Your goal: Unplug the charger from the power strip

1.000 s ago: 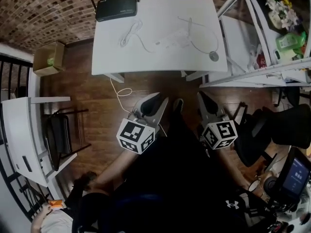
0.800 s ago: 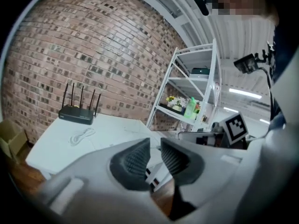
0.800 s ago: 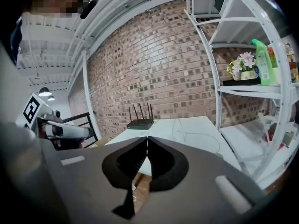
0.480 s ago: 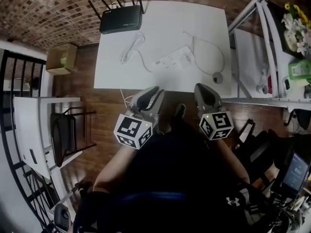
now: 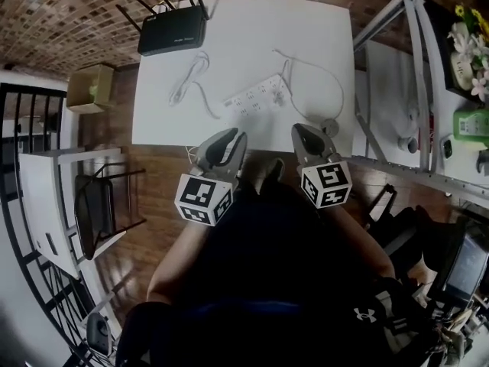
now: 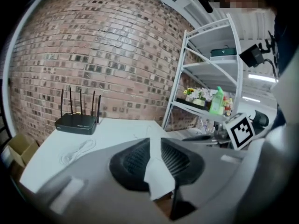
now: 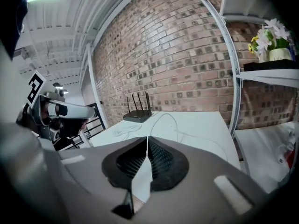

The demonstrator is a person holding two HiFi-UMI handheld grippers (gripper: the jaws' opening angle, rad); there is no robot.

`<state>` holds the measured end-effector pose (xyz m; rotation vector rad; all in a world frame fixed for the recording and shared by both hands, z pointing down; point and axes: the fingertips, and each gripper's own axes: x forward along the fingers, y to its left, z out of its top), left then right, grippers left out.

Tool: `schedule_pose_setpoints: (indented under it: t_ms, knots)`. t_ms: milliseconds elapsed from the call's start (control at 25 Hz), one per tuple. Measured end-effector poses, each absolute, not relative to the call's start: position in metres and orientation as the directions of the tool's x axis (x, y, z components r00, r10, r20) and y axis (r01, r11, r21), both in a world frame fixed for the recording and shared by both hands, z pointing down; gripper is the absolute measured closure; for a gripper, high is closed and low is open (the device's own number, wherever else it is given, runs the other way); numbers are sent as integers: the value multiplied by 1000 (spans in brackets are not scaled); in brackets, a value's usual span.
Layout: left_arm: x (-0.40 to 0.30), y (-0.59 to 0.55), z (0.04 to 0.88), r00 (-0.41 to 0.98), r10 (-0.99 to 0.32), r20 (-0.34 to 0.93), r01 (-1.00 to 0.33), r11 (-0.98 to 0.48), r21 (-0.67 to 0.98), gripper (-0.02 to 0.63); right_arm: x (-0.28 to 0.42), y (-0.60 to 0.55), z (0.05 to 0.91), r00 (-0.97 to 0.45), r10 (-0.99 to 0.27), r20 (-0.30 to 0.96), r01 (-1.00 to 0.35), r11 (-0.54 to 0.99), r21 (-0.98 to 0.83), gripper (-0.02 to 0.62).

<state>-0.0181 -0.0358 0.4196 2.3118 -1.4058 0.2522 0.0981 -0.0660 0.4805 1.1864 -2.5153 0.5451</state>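
Observation:
A white power strip lies mid-table on the white table. A thin white lead loops from it to a small round piece near the front edge. A coiled white cable runs to the strip's left end; I cannot make out the charger plug itself. My left gripper hovers at the table's front edge, a narrow gap between its tips, holding nothing. My right gripper is beside it, shut and empty. Both point towards the strip, short of it.
A black router with antennas sits at the table's far left. A white metal shelf rack with flowers and a green bottle stands to the right. On the floor are a cardboard box and a chair.
Both grippers have moved forward from over the wooden floor to the table's front edge. The table and power strip now lie closer in the head view.

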Motion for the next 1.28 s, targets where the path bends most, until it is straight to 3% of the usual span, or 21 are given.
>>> schedule_pose_setpoints:
  t_ms: [400,680,1280]
  knots:
    - [-29,-62,475,502,-742,444,-865,-432,257,534,90,-81,512,-570,-652,499,-809,552,-202,578]
    - [-43,-79,500,519,-715,469,-854,-458,247,534,82,-89,531,-522,-652,550,-837,514,-186,504]
    - [-38,-98,543,543,-661,519,-830,-516,211,523,66,-112,569,-469,-621,628,-847,518,-119,408]
